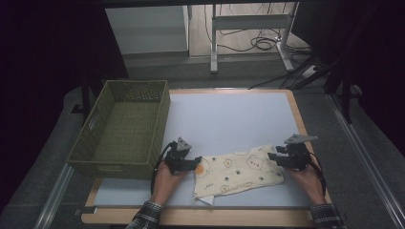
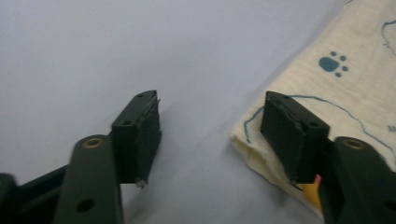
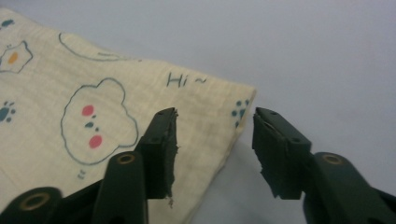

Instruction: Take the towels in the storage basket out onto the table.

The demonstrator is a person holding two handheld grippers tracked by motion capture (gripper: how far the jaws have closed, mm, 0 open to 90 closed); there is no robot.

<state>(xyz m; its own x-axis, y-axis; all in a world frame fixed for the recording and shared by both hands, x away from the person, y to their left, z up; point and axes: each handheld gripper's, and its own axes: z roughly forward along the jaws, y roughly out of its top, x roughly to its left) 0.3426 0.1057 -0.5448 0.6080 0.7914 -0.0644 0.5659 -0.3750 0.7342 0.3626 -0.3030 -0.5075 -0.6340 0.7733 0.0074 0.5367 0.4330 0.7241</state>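
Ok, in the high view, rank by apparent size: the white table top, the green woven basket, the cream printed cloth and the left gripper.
1. White table top, largest.
2. Green woven basket.
3. Cream printed cloth, folded flat; clearly smaller than the basket.
4. Left gripper, smallest, jaws open at the cloth's left edge.

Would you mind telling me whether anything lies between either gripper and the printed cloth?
Nothing visible does. The left gripper and right gripper sit open at opposite ends of the cloth, each with only bare table beside its jaws.
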